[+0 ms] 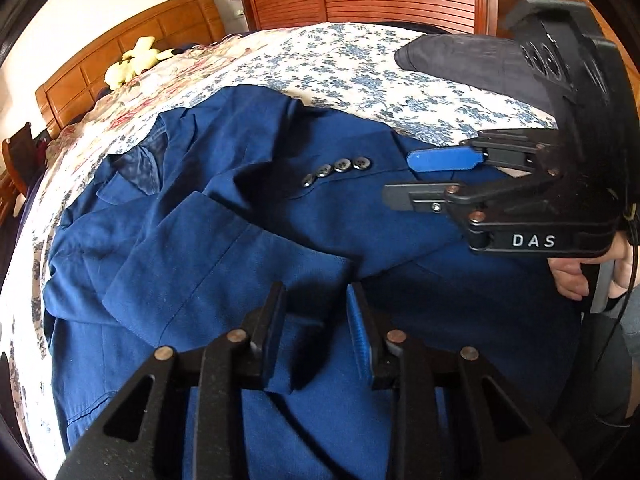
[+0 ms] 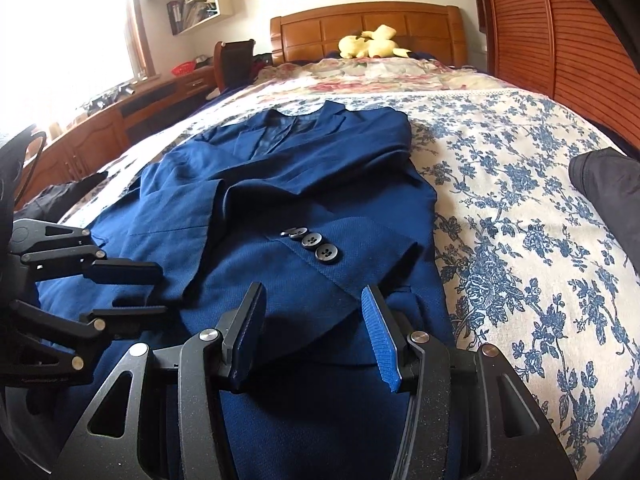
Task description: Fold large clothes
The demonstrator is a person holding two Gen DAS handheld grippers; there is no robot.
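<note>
Left wrist view: blue jacket (image 1: 248, 216), spread front-up across the bed (image 1: 360, 68), collar toward the headboard (image 1: 132, 44), hem toward the foot edge where the person stands; long axis runs headboard to foot. Both sleeves lie crossed over the chest; the cuff with four buttons (image 1: 336, 170) sits mid-garment. Left gripper (image 1: 316, 332), jaws narrow, a raised ridge of the blue cloth standing between them near the hem; whether the pads press on it cannot be told. Right gripper (image 1: 404, 178) enters from the right edge, level with the buttoned cuff, jaws part-open, nothing between them; a hand (image 1: 572, 280) shows below its grip. A dark folded garment (image 1: 464, 60) lies apart toward the far right side of the bed. Right wrist view: jacket (image 2: 280, 184) directly ahead of the right gripper (image 2: 312, 312), buttoned cuff (image 2: 320, 256) just beyond the fingertips, jaws at middle width and empty, hovering over the hem. Left gripper (image 2: 160, 290) at the left edge, fingers pointing inward over the lower left panel. Judgement: both grippers stand at the hem end, so a fold would carry the hem up the long axis toward the collar; the left is the nearer to a hold.
</note>
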